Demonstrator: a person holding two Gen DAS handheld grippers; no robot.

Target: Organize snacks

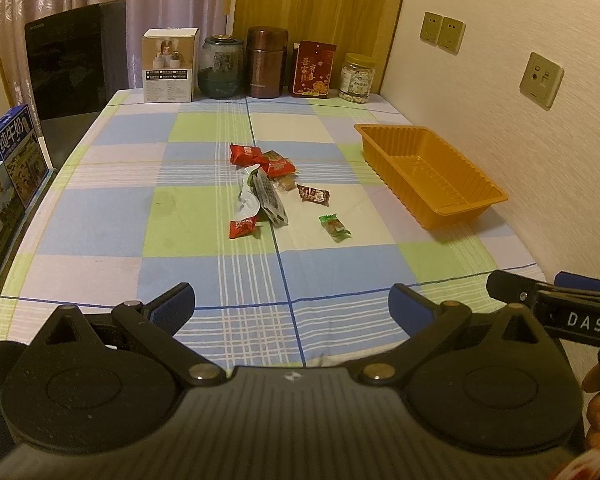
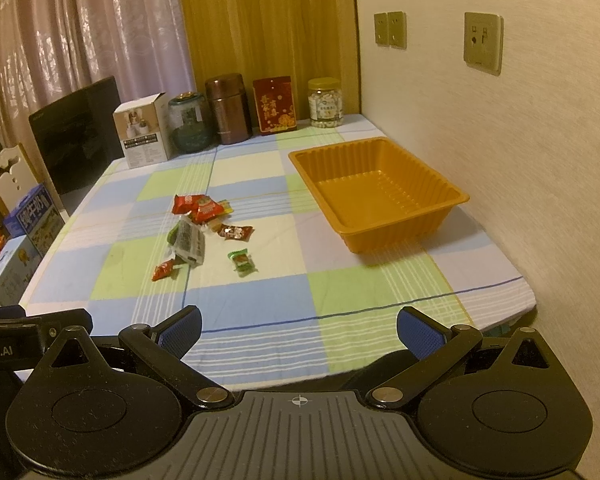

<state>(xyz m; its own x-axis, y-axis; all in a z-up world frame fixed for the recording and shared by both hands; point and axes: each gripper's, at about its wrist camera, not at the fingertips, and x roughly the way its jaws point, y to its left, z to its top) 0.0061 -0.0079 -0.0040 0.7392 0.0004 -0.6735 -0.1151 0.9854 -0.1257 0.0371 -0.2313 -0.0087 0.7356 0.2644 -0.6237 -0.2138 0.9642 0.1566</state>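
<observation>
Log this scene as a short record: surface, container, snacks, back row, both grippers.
surface: table with checked cloth
container: orange tray, empty, near the wall, apart from the snacks
snacks: loose cluster mid-table, including red packets, a long green-and-white wrapper, a brown candy, a green candy lying apart and a red candy nearest the camera
back row: white box, glass jar, brown canister, red box, nut jar
left gripper: open, empty, over near table edge
right gripper: open, empty
task state: no snack in tray yet
</observation>
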